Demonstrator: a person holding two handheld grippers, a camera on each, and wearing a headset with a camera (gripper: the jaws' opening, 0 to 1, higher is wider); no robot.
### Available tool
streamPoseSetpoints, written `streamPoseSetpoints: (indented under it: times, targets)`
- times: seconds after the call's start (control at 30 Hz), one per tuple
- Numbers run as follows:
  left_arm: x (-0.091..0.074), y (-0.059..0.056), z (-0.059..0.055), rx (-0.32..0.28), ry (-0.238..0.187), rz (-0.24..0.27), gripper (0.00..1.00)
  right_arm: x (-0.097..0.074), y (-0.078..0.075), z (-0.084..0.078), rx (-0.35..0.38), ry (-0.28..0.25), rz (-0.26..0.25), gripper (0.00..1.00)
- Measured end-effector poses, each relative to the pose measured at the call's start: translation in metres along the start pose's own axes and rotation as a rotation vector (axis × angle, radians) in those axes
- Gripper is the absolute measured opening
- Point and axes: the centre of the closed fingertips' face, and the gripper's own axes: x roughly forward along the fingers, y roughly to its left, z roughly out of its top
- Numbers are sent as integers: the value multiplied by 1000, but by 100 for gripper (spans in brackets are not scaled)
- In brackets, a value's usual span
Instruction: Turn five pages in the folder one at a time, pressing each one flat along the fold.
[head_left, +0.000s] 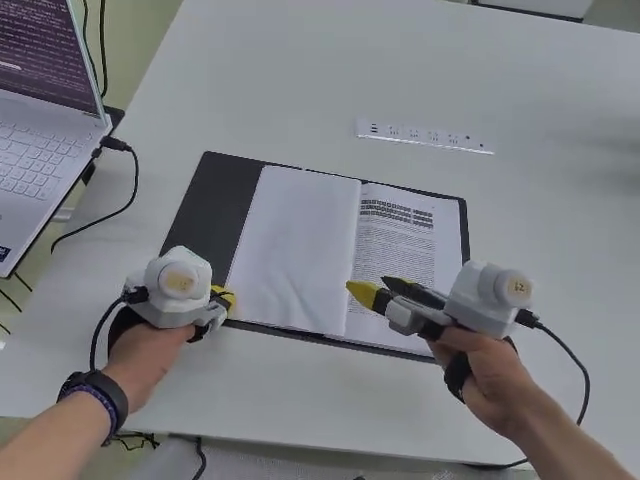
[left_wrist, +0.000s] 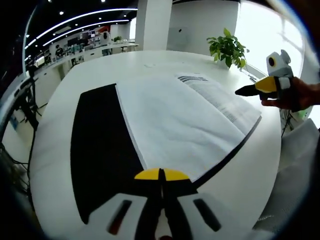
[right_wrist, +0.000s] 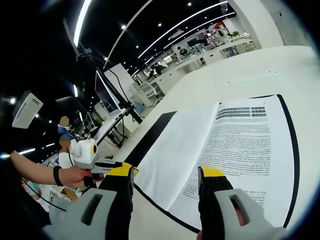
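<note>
count: one folder; two grippers, the left gripper and the right gripper; one laptop; one power strip
folder: open on the table, holding a blank page and a printed page
left gripper: at the folder's near left edge, jaws together
right gripper: over the folder's printed page, jaws apart
surroundings: laptop well left of the folder, power strip beyond its far edge

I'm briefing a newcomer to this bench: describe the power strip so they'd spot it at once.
On the white table, find the open black folder in the middle and look beyond its far edge. The power strip lies there, apart from the folder. It is a long, narrow white bar with a row of dark sockets, unlike the broad folder or the laptop at the left.
</note>
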Motion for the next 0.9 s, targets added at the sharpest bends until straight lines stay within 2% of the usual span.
streamPoseSetpoints:
  times: [0.07,0.27,0.37,0.53,0.9]
  targets:
    - [0,-2,0,28,-2,10,0,3,2,-5,1,12,4,51]
    - [0,0,0,22,-15,12,0,7,8,-9,-15,35,21,48]
    - [1,0,0,43,-13,17,0,9,4,-8,-12,40,22,46]
    - [1,0,0,44,-13,20,0,11,-2,-2,-7,29,24,43]
    - [0,0,1,40,-13,29,0,25,-24,7,-31,51,27,38]
